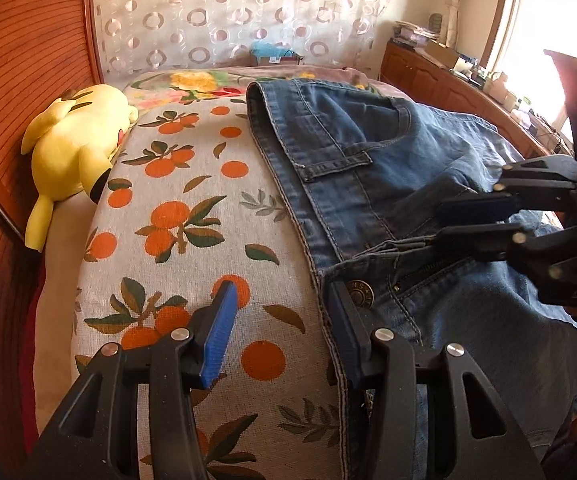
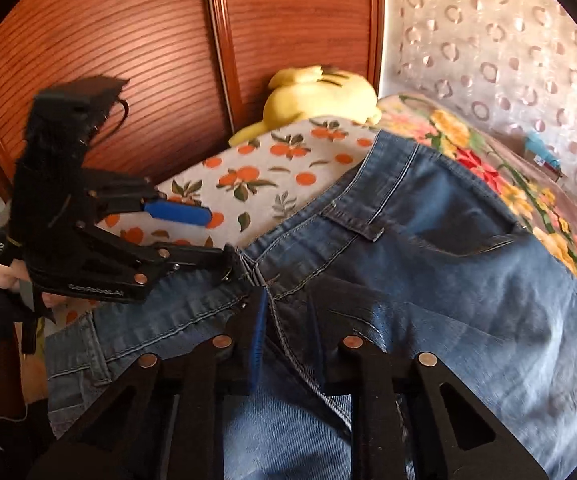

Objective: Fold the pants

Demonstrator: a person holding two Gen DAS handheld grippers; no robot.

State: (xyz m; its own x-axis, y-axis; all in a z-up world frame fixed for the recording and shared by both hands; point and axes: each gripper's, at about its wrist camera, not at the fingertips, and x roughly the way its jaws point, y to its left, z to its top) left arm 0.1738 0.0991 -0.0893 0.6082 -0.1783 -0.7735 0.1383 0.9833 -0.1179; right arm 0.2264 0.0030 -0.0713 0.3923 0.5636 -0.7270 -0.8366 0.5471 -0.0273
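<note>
Blue jeans (image 1: 368,168) lie on the bed with the waistband toward the orange-print cover (image 1: 192,200) and the fly undone, its metal button (image 1: 360,292) showing. My left gripper (image 1: 282,320) stands open: one blue pad is over the cover and the other finger rests on the waistband beside the button. In the right wrist view the left gripper (image 2: 220,236) reaches in from the left to the waistband edge. My right gripper (image 2: 286,296) is closed on a bunched fold of the jeans (image 2: 448,260) at the fly. From the left wrist view the right gripper (image 1: 438,225) comes in from the right.
A yellow plush toy (image 1: 76,140) lies at the bed's edge against a red-brown ribbed wooden panel (image 1: 16,80). A floral blanket (image 1: 196,82) covers the far end of the bed below a ring-patterned curtain (image 1: 228,12). A cluttered wooden cabinet (image 1: 448,76) stands under the window.
</note>
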